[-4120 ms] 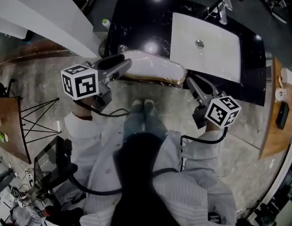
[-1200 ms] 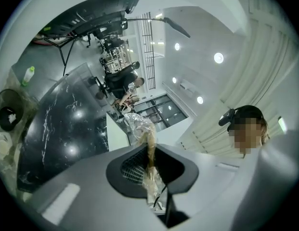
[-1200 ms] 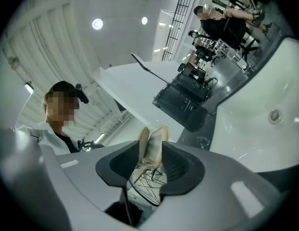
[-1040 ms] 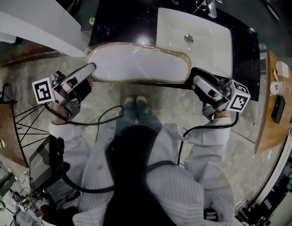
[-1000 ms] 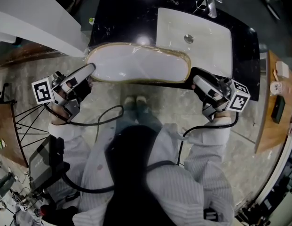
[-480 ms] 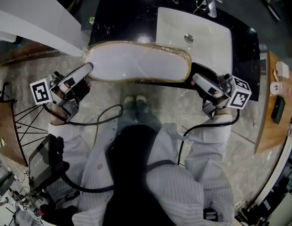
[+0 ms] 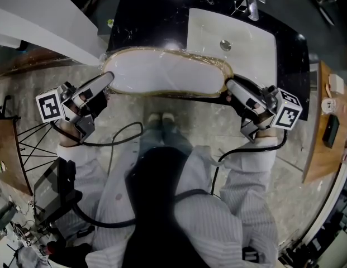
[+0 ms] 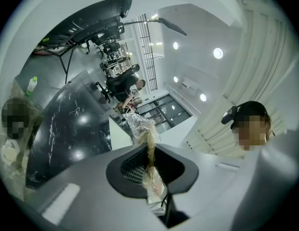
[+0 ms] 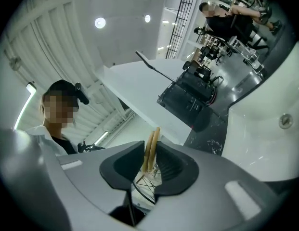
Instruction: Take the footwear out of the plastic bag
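Hard to separate the plastic bag (image 8: 138, 125) from the footwear (image 7: 162, 71) in the head view: only faint wrinkles and glints over a long white oval with a tan rim. Cut off from both gripper views except for thin slivers between the jaws. Still inside the bag, held roughly level above the front edge of the black marbled table (image 7: 145, 15), just beside the white sink (image 7: 240, 54). Left gripper (image 7: 109, 78) reaching in from the left end, jaws clenched on crinkled clear film and a tan strip. Right gripper (image 7: 229, 85) angled in at the opposite end, jaws closing on two thin tan edges, pads already against them. Arms in pale sleeves (image 7: 248, 175) spread wide, elbows out.
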